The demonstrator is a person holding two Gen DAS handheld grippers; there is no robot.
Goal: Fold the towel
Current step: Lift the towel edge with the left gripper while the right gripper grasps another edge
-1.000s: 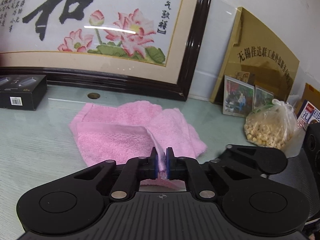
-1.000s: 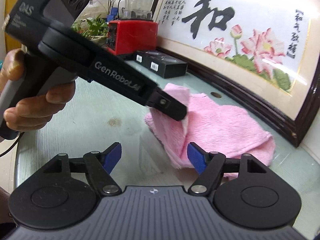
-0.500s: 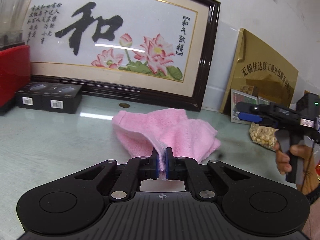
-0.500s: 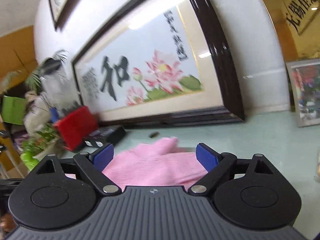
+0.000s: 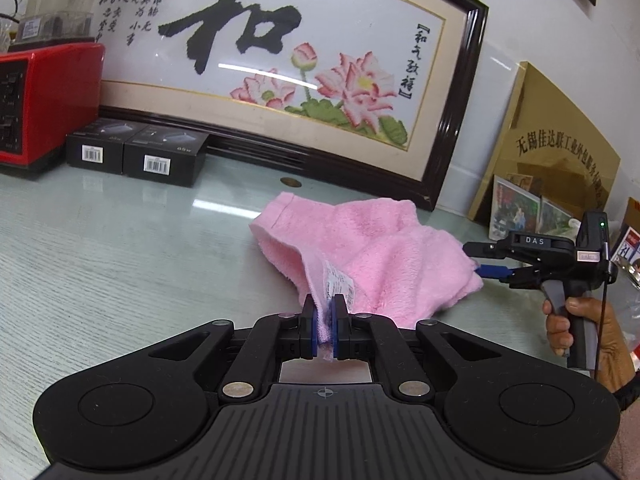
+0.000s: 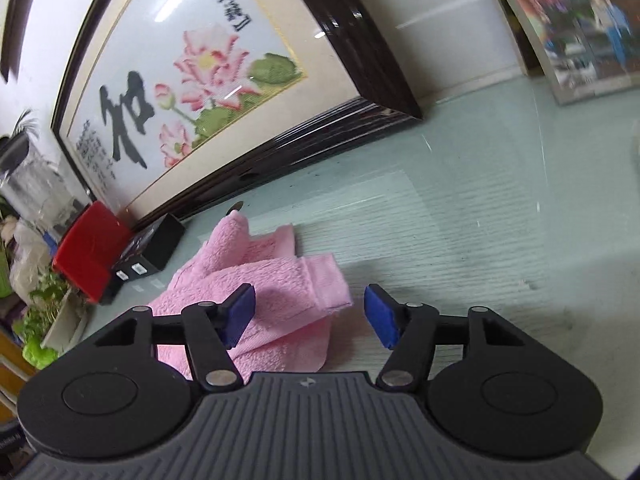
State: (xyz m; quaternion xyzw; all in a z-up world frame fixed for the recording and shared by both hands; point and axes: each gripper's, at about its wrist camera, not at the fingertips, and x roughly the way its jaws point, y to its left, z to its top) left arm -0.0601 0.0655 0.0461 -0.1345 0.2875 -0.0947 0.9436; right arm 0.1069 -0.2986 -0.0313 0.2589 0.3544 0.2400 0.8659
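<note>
A pink towel (image 5: 372, 252) lies bunched on the pale glass-topped table (image 5: 120, 264). My left gripper (image 5: 324, 322) is shut on the towel's near corner, beside its white label, and holds it lifted. My right gripper (image 5: 486, 262) shows in the left wrist view at the towel's right corner, held by a hand. In the right wrist view the right gripper (image 6: 310, 312) is open, and the towel's (image 6: 280, 280) corner lies between and just ahead of its blue pads (image 6: 240, 312).
A large framed lotus picture (image 5: 304, 80) leans on the wall behind the towel. Two black boxes (image 5: 140, 156) and a red appliance (image 5: 44, 100) stand at the back left. A gold plaque (image 5: 560, 152) and photos (image 5: 516, 208) stand at the right.
My left gripper has pulled the towel corner back and to the left, bunching the towel. My right gripper has swung round to the towel's right corner and stays open.
</note>
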